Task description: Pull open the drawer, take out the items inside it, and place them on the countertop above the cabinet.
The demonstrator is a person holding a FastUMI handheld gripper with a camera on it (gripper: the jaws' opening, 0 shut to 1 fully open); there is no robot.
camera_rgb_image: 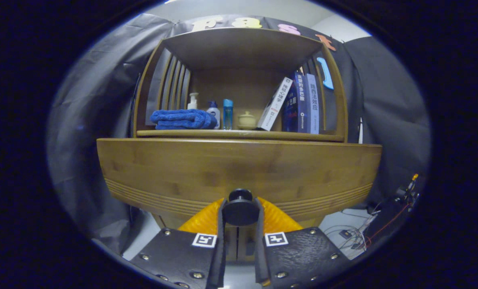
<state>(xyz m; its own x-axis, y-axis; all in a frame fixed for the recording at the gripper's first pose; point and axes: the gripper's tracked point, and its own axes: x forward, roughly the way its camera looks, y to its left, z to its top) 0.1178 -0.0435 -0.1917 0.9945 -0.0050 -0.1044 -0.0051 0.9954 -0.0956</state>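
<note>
A wooden cabinet drawer front faces me, wide and close. Its round dark knob sits low in the middle of the front, and my gripper is shut on it, with one finger pressing each side. Above the drawer runs the countertop, which carries a folded blue towel, a white pump bottle, a white and blue bottle, a blue tube, a small lidded pot and several books. The drawer's inside is hidden.
An open wooden shelf hood with slatted sides covers the countertop. Black cloth hangs on both sides. Cables and small electronics lie on the floor to the right of the cabinet.
</note>
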